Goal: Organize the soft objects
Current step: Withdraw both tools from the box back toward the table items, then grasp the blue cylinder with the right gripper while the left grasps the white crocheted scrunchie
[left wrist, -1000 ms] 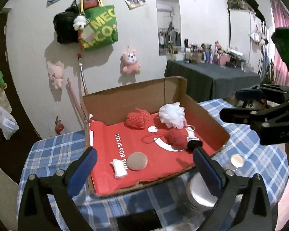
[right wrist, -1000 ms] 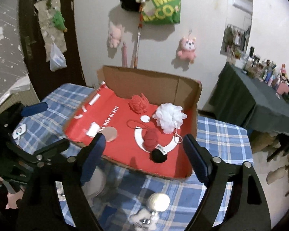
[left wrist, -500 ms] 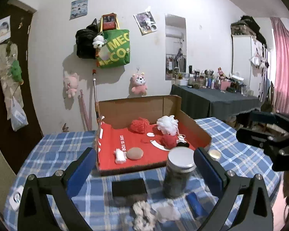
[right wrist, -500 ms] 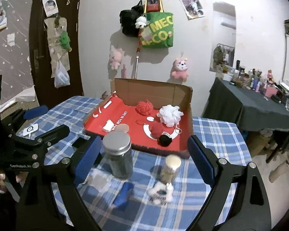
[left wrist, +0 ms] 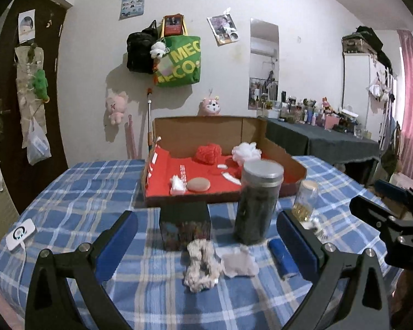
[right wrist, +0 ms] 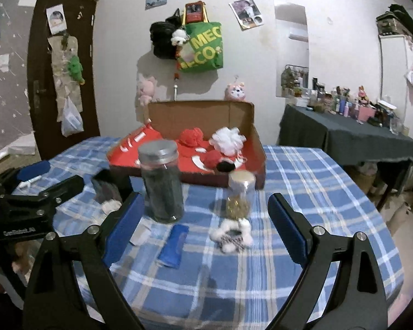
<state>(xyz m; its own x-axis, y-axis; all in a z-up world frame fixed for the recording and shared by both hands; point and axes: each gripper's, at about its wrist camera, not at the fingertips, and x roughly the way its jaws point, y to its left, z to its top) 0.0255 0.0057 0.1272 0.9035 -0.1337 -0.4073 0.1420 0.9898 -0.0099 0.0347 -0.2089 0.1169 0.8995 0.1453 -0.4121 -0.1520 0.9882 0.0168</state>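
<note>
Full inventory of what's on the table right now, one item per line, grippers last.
cardboard box: 1, brown with red liner, far middle of table
mesh puffs: 3, two red and one white, inside box
black ball: 1, inside box, near front wall
tan disc: 1, inside box, beside a small white piece
tall jar: 1, dark contents, silver lid, in front of box
small jar: 1, clear, pale lid, right of tall jar
black box: 1, left of tall jar
fluffy scrunchies: 2, whitish, near edge
blue cloth: 1, near edge
white device: 1, left edge
left gripper: open, empty
right gripper: open, empty, jaws just widened
</note>
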